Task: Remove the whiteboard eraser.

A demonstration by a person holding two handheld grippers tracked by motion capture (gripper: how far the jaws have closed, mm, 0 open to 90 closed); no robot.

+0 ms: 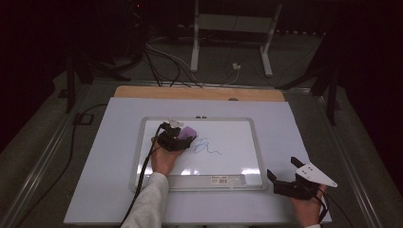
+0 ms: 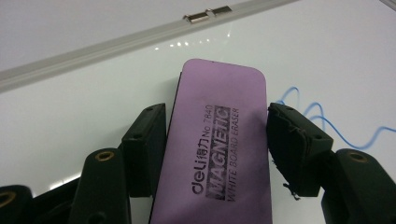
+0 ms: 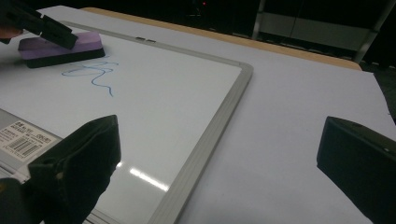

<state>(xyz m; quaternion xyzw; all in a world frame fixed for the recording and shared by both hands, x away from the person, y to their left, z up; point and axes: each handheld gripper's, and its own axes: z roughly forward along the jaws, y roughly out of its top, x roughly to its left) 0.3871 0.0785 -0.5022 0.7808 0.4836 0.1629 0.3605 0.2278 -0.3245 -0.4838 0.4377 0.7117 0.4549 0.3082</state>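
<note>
Both forearms reach in over the desk (image 1: 109, 190), covered by a pale sheet. On it lies a framed whiteboard (image 1: 256, 142). Right gripper (image 1: 284, 175) hovers beside the board's right corner, fingers spread with nothing between them. Left gripper (image 1: 183, 137) pinches a purple eraser (image 2: 219, 140) flat on the board, just beside 1 blue scribble (image 1: 205, 146).

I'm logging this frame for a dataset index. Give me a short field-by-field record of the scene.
surface: white sheet over table
whiteboard: flat, metal-framed, barcode label on near edge
marking: blue scribble near board centre
eraser: purple, on the board beside the scribble
left gripper: shut on the eraser's long sides
right gripper: open, holding nothing, off the board's right corner
</note>
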